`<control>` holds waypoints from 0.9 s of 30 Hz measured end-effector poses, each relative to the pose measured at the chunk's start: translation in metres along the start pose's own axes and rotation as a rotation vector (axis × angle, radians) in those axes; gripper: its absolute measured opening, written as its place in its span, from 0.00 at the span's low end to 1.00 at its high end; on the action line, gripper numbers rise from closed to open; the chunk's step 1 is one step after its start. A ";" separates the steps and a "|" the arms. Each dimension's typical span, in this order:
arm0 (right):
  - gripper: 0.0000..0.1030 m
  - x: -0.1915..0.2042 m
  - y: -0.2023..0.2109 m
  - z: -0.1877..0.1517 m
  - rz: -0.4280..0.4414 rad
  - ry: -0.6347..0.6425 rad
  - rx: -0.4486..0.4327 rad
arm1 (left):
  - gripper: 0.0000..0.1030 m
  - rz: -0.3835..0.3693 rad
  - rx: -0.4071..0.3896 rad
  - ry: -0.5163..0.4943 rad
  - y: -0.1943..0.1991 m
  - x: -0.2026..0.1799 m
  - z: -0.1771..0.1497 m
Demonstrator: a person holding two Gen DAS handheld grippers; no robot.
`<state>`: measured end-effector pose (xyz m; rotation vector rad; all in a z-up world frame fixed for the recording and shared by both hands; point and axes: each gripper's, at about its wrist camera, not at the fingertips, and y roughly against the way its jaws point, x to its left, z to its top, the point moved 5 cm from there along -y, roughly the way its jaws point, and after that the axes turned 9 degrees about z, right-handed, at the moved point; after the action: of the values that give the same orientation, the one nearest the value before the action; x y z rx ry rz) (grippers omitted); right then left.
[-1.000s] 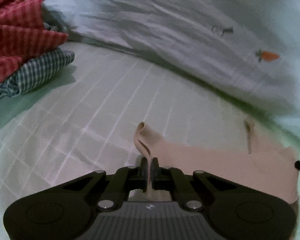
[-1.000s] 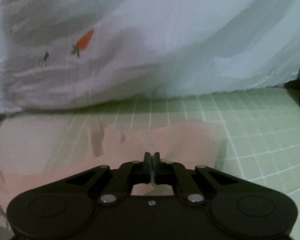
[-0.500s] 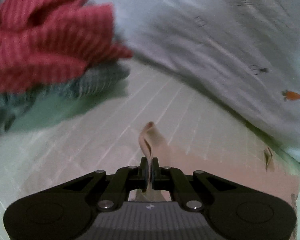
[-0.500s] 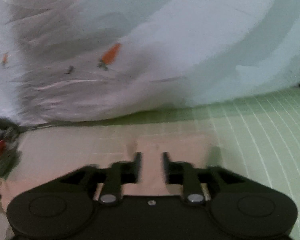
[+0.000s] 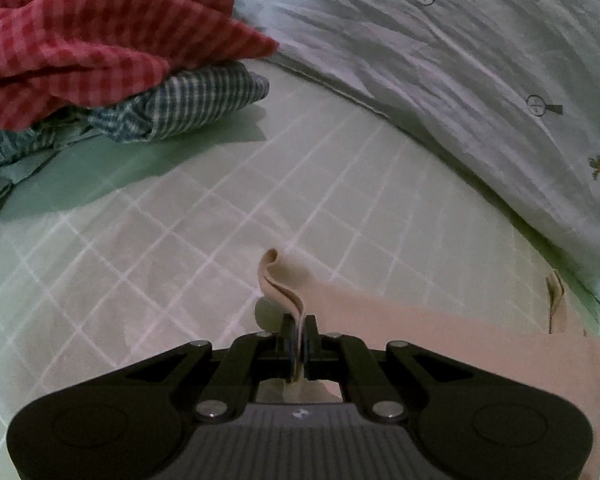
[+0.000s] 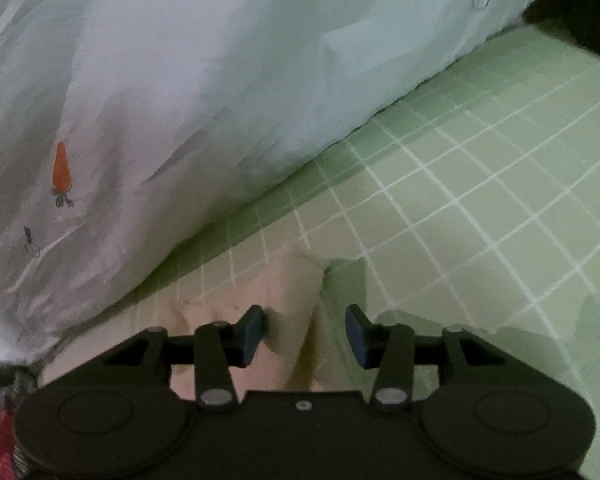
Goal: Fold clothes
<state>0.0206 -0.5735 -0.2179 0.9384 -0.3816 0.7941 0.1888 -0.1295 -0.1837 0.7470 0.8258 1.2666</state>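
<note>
You saw a pink cloth (image 5: 440,332), a red checked shirt (image 5: 100,36), a blue checked one (image 5: 196,100), and a green sheet (image 6: 480,184) with white lines.

Clothes pile (image 5: 112,64) and duvet (image 5: 440,80) flank bare sheet (image 5: 188,240)

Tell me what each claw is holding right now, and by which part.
The left claw is shut on the pink garment, pinching a folded corner of its edge. The right claw holds nothing: its jaws, which have just been closing, stand apart over the garment.
</note>
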 end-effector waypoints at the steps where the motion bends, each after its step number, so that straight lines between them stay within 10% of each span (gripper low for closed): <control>1: 0.08 -0.001 -0.005 0.002 0.016 -0.012 0.007 | 0.04 0.004 0.006 0.002 -0.002 0.001 0.001; 17: 0.06 0.010 -0.065 0.057 -0.089 0.142 0.061 | 0.04 -0.001 0.033 -0.031 -0.015 -0.018 -0.009; 27: 0.78 0.037 0.024 0.033 -0.321 0.458 -0.074 | 0.22 0.014 0.035 -0.059 -0.014 -0.021 -0.007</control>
<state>0.0283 -0.5760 -0.1634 0.6988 0.1365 0.6690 0.1879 -0.1519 -0.1968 0.8160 0.7981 1.2394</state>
